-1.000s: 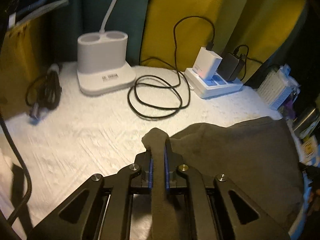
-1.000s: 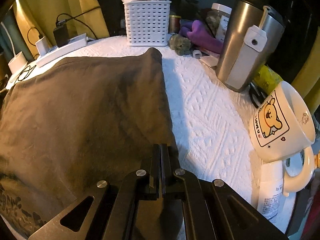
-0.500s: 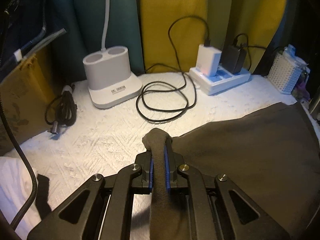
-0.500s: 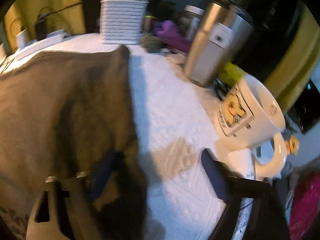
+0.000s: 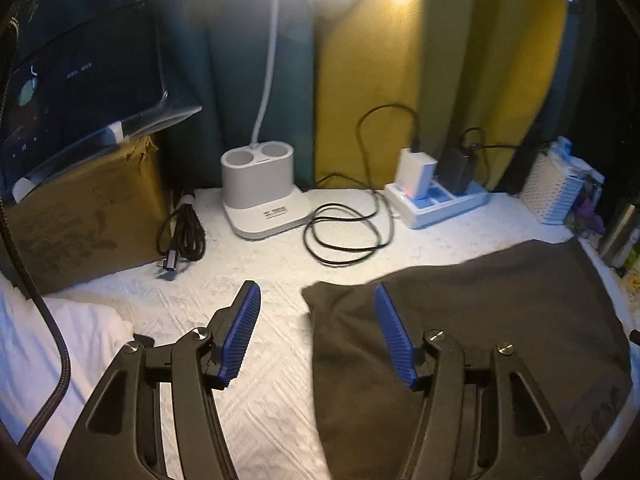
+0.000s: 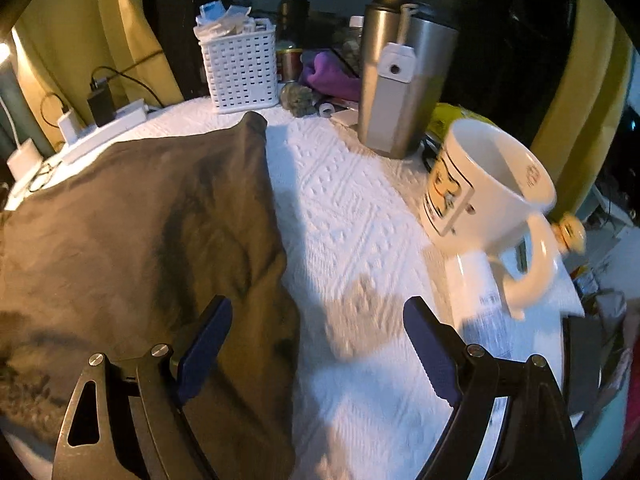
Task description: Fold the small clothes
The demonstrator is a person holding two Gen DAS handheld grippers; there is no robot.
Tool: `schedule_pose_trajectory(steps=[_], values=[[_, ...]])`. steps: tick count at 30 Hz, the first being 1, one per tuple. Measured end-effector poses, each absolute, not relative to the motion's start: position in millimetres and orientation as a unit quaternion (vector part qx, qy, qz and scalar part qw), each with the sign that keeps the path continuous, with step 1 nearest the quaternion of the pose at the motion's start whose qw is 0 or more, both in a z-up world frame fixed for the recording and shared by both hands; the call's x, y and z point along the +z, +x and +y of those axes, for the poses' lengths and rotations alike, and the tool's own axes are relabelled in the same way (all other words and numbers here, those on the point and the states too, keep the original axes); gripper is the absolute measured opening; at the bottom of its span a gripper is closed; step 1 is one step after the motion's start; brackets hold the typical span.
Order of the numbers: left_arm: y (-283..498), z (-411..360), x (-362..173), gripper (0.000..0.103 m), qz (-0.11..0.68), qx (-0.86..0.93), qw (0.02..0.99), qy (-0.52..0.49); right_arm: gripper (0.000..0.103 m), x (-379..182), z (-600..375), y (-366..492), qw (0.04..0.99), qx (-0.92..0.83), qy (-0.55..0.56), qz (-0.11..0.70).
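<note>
Both grippers (image 5: pixel 316 336) (image 6: pixel 318 344) above garment (image 6: pixel 140 220)

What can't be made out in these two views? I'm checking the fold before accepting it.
- Garment: its near edge, left wrist view, hidden behind the left hand-held gripper.
- Garment's left part, right wrist view: cut off by the frame.
- Mug: its picture is motion-blurred.
- Tablet screen: text too small.

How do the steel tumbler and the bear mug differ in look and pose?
The steel tumbler is tall, metallic and lidded; the bear mug is squat, white, printed and open-topped. The tumbler stands upright on the white cloth; the mug sits tilted on a white bottle. Both stand right of the brown garment.
</note>
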State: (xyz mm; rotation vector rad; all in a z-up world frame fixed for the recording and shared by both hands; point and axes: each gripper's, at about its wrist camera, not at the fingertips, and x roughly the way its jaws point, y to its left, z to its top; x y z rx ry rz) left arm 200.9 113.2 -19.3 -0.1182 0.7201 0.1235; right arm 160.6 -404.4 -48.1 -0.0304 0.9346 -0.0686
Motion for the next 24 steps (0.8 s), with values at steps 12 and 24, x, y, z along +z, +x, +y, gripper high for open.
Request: schedule_pose_trajectory(steps=[12,24], values=[[140,64,-26,0.060,0.361,-0.013,0.930,-0.072,0.088,-57,-397,87,0.892,-0.030,0.026,0.451],[79,44,-54,0.060,0.392,-0.024,0.915,-0.091,0.089,-66,-381,51,0.892,-0.002,0.038,0.451]])
